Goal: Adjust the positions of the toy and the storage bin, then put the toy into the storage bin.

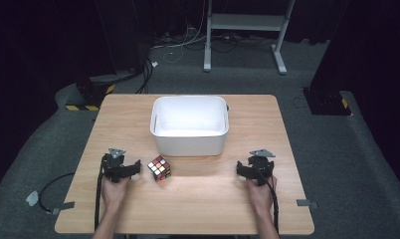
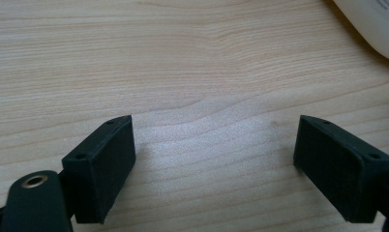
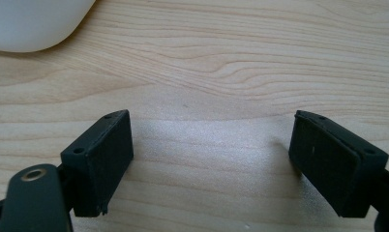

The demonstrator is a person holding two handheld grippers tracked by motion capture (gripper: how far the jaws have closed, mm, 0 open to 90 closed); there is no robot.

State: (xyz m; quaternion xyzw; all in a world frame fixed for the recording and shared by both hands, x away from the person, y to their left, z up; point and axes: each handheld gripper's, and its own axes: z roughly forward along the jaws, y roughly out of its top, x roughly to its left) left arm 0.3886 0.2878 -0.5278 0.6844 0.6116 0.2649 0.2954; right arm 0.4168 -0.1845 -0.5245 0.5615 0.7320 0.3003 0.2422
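Wood-grain table (image 1: 138,209), glossy tub, faceted cube, matte black grippers.
Pale laminate tabletop bears a rounded white plastic bin (image 1: 189,125) at centre; a multicoloured puzzle cube (image 1: 159,168) sits tilted just before its left front corner, near the left gripper (image 1: 126,166). That and the right gripper (image 1: 249,168) rest gaping, blocky pads on nothing.

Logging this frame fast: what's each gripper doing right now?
Left gripper: open, holding nothing, bare table between its jaws.
Right gripper: open, holding nothing.
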